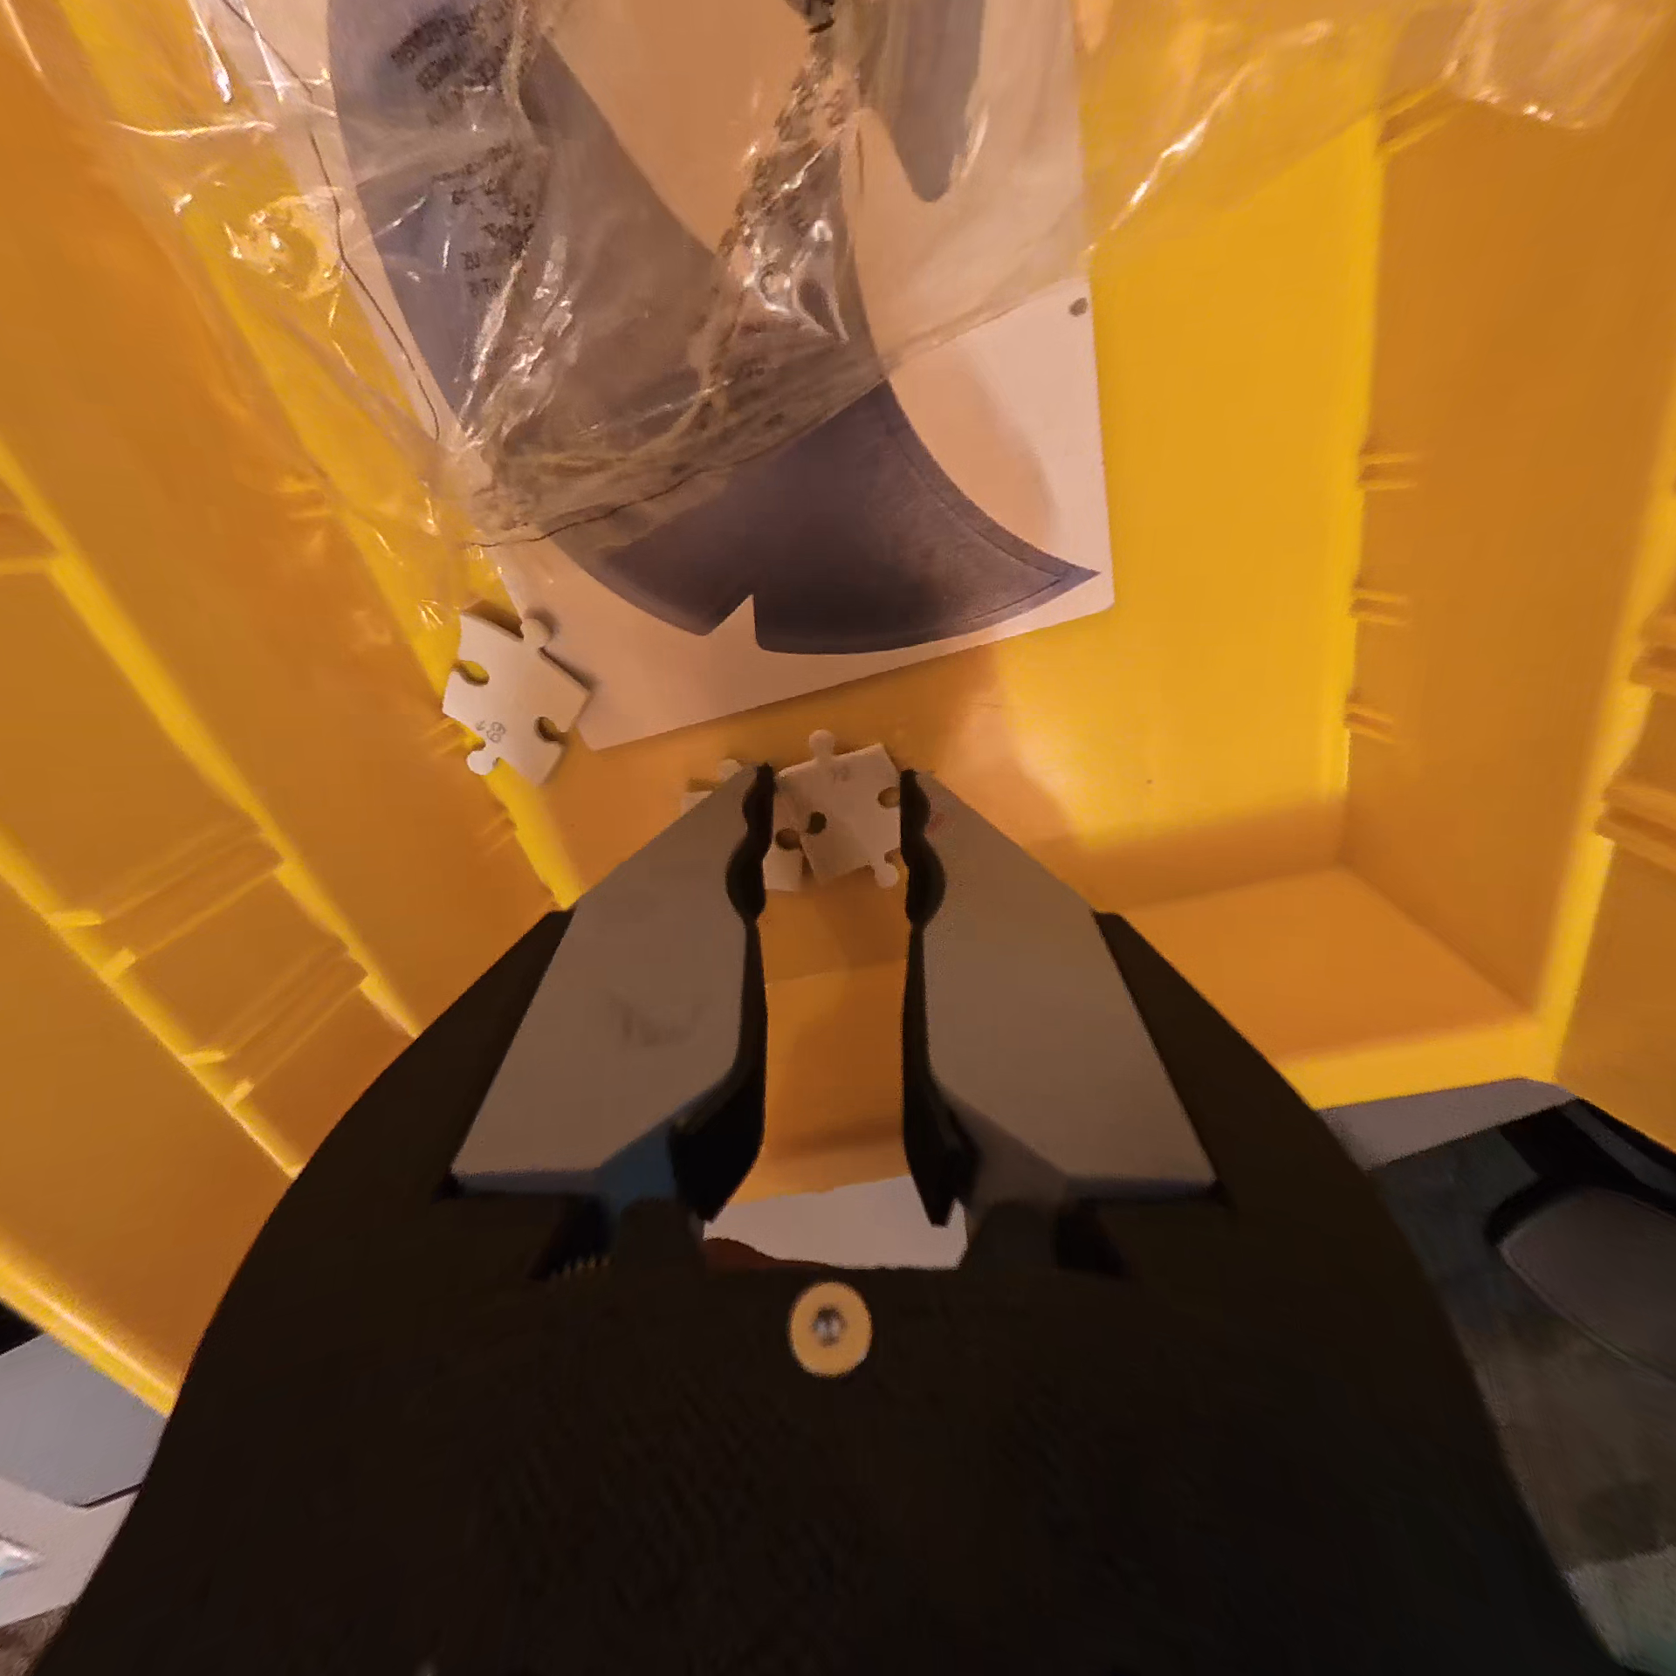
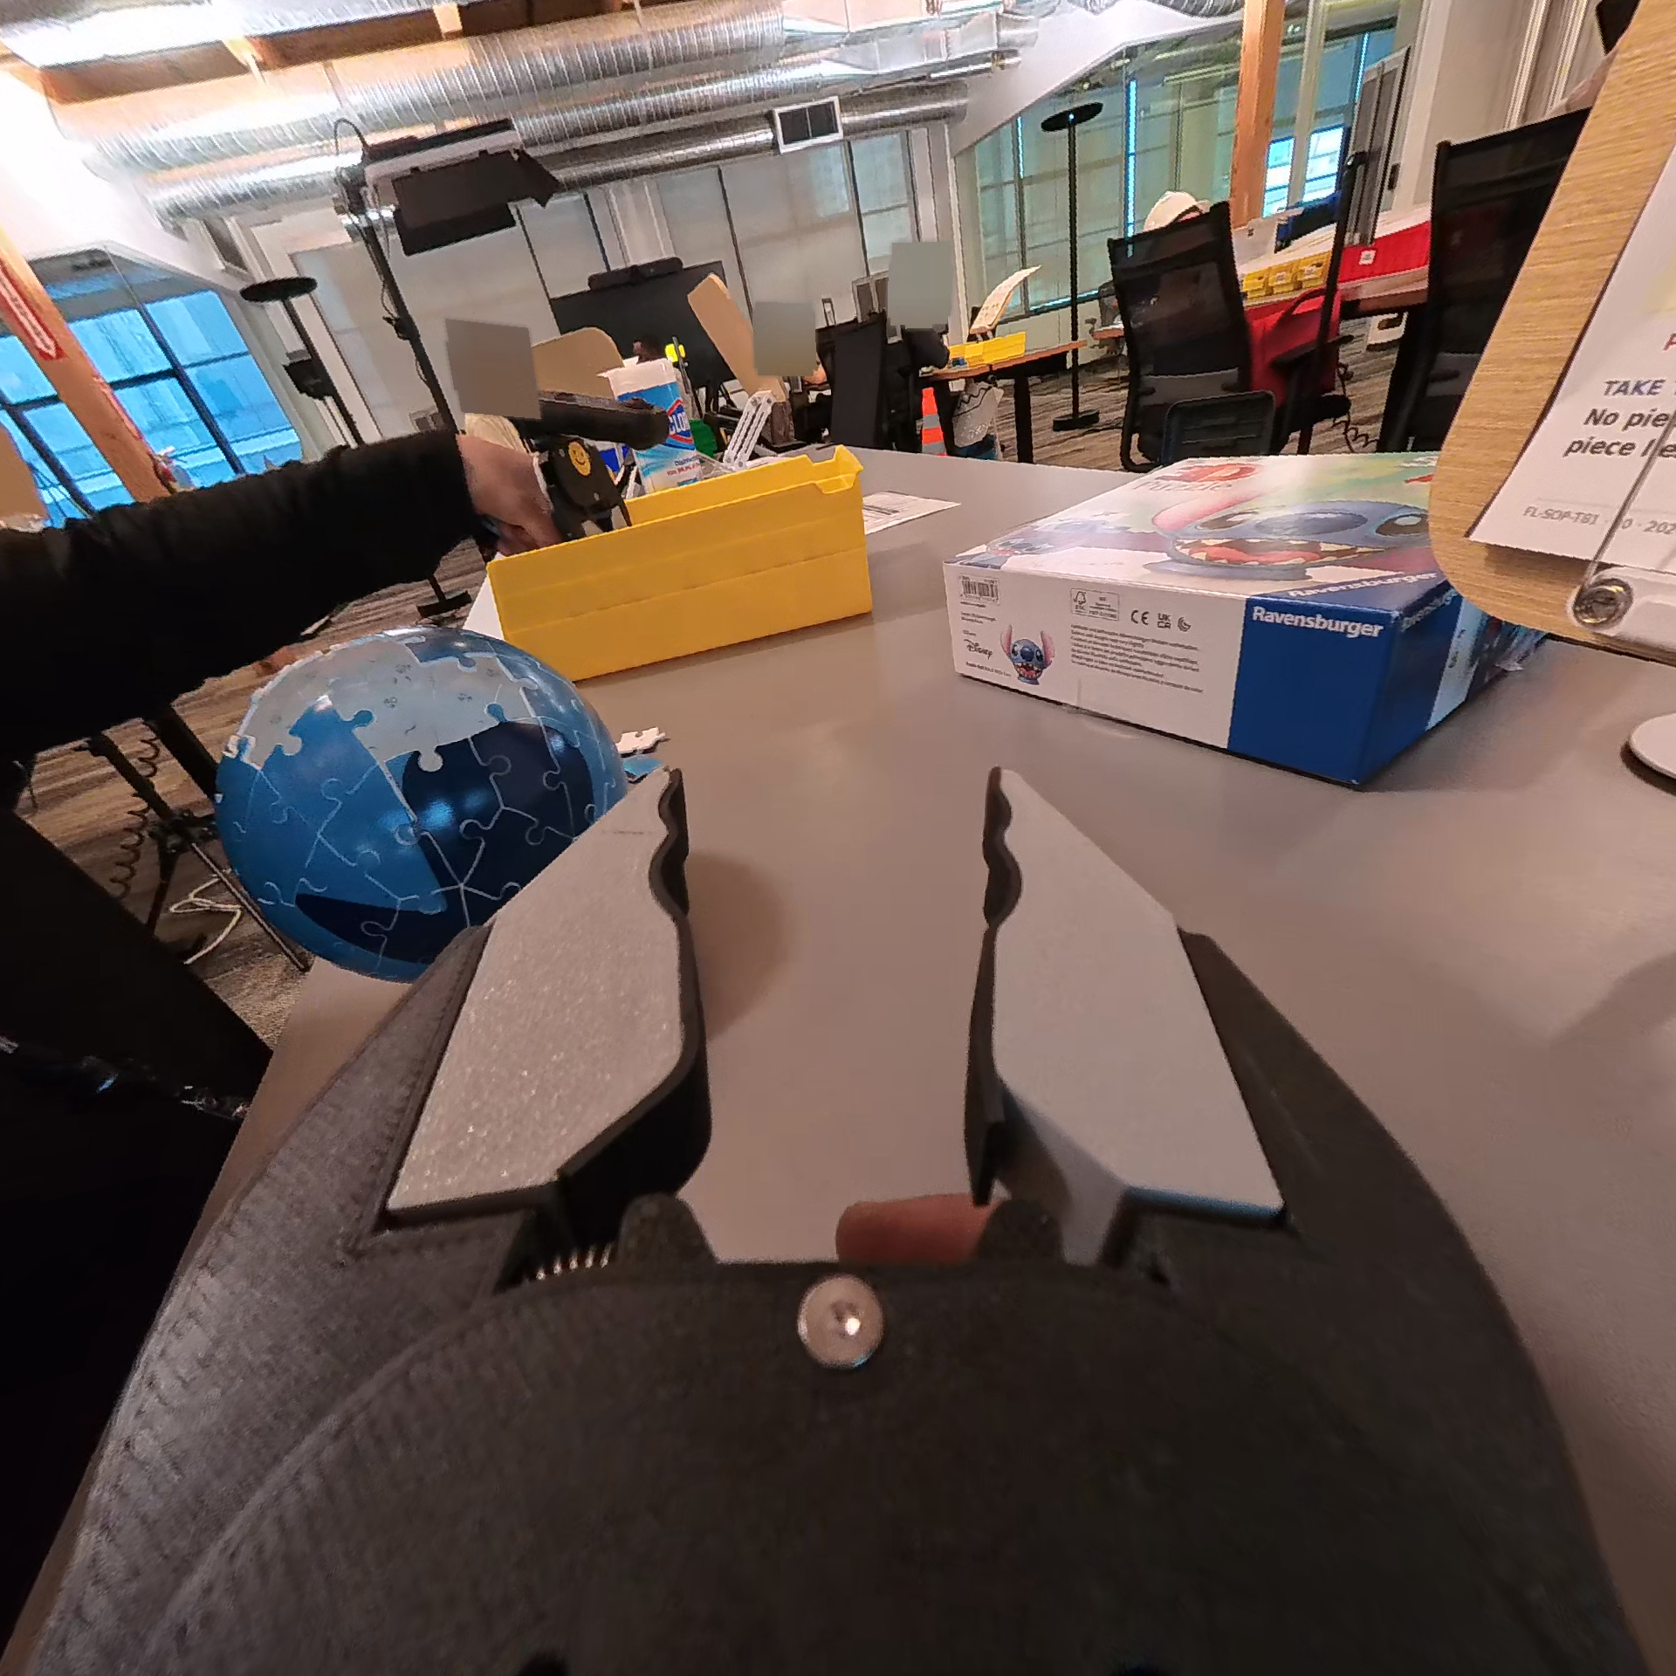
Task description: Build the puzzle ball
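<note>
My left gripper [image 1: 834, 798] is down inside the yellow bin [image 1: 1224, 635]. Its jaws are partly open and straddle a white puzzle piece [image 1: 843, 821] lying face down on the bin floor. A second piece [image 1: 782, 866] lies partly under the first one, and another white piece [image 1: 517, 703] lies to the left. My right gripper [image 2: 834, 816] is open and empty above the grey table [image 2: 1179, 907]. The partly built blue puzzle ball [image 2: 408, 798] sits at the table's left edge, just left of my right gripper. The left gripper [image 2: 589, 517] also shows in the right wrist view, dipping into the bin [image 2: 689, 580].
A clear plastic bag [image 1: 635, 272] and a white-and-blue printed sheet [image 1: 998, 499] lie in the bin. A few loose pieces [image 2: 644, 739] lie by the ball. The puzzle box [image 2: 1224, 617] and a wooden sign stand [image 2: 1542, 363] are at the right. A wipes canister [image 2: 657, 426] stands behind the bin. My hands' fingertips stand some 55 centimeters from each other.
</note>
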Available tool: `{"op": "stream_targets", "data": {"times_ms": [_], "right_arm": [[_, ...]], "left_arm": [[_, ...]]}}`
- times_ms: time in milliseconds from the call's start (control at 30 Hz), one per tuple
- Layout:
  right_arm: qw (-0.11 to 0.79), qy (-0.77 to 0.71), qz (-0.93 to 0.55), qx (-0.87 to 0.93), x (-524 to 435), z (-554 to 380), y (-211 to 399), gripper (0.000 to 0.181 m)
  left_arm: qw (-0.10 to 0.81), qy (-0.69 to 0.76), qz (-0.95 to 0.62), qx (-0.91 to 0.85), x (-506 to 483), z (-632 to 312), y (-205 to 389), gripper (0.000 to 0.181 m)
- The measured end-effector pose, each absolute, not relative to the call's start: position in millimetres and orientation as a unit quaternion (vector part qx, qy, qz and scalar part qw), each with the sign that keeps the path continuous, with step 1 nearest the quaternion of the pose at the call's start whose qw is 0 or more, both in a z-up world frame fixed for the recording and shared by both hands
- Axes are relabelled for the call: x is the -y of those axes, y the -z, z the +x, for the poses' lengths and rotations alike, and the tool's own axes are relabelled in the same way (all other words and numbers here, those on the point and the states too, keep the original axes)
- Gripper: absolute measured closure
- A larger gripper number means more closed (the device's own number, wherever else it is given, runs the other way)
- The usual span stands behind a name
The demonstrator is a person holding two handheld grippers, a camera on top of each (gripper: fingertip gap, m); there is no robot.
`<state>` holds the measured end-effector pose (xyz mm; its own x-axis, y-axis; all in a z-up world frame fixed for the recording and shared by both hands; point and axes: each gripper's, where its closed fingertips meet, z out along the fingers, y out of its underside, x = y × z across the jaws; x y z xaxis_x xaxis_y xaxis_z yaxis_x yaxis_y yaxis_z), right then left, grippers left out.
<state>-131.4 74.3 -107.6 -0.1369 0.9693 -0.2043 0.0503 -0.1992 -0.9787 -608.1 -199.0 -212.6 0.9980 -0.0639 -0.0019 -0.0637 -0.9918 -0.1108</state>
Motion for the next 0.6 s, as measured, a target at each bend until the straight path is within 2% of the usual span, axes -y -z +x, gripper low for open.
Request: {"op": "stream_targets", "data": {"times_ms": [200, 333, 467, 533, 600], "right_arm": [[0.397, -0.572, -0.516, 0.5, -69, -132, 109, 0.118], [0.394, -0.574, -0.513, 0.503, -68, -132, 109, 0.118], [0.394, -0.572, -0.512, 0.506, -67, -133, 109, 0.118], [0.395, -0.57, -0.512, 0.507, -66, -133, 109, 0.119], [0.394, -0.569, -0.511, 0.509, -65, -133, 110, 0.119]], "left_arm": [[0.061, -0.054, -0.996, -0.04, 201, -620, 202, 0.156], [0.152, -0.112, -0.981, -0.039, 178, -617, 143, 0.156], [0.284, -0.054, -0.949, -0.128, 135, -522, 78, 0.156], [0.293, -0.043, -0.934, -0.199, 121, -467, 77, 0.156], [0.276, -0.035, -0.926, -0.254, 110, -423, 101, 0.156]]}}
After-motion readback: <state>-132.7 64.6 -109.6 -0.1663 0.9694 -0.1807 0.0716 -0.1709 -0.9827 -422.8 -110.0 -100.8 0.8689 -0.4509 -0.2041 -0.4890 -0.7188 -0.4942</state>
